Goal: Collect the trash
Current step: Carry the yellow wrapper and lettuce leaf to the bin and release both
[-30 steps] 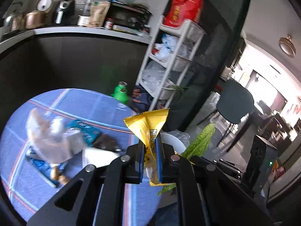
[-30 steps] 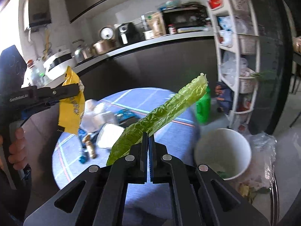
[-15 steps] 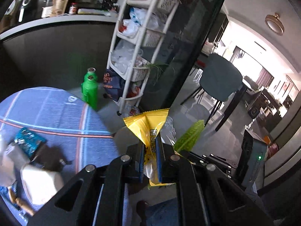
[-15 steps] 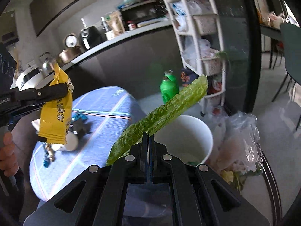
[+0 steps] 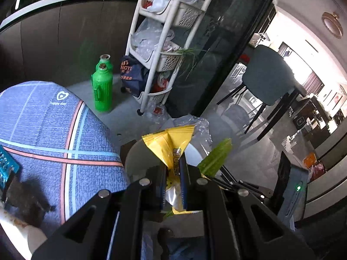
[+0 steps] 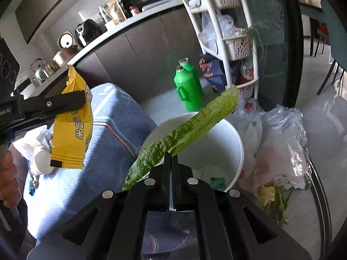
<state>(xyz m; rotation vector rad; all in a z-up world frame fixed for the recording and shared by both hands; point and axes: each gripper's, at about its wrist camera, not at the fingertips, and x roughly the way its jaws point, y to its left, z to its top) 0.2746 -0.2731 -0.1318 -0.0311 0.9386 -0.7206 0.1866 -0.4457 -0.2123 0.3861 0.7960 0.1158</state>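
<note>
My left gripper (image 5: 174,162) is shut on a yellow snack wrapper (image 5: 168,142), which hangs from it at the left of the right wrist view (image 6: 72,125), over the table edge. My right gripper (image 6: 171,159) is shut on a long green lettuce leaf (image 6: 190,130) and holds it above the white bin (image 6: 234,134) on the floor. The leaf tip shows in the left wrist view (image 5: 214,158), with the bin rim (image 5: 132,158) just below the wrapper. The bin holds some scraps at its bottom.
A round table with a blue cloth (image 5: 49,130) carries crumpled tissue and wrappers (image 6: 36,143). A green jug (image 6: 188,86), a white basket rack (image 6: 229,32), clear plastic bags (image 6: 282,147) and a dark chair (image 5: 269,82) surround the bin.
Both grippers have swung right, away from the table and toward the white bin, each keeping its hold. The bin is now closer and right under the leaf.
</note>
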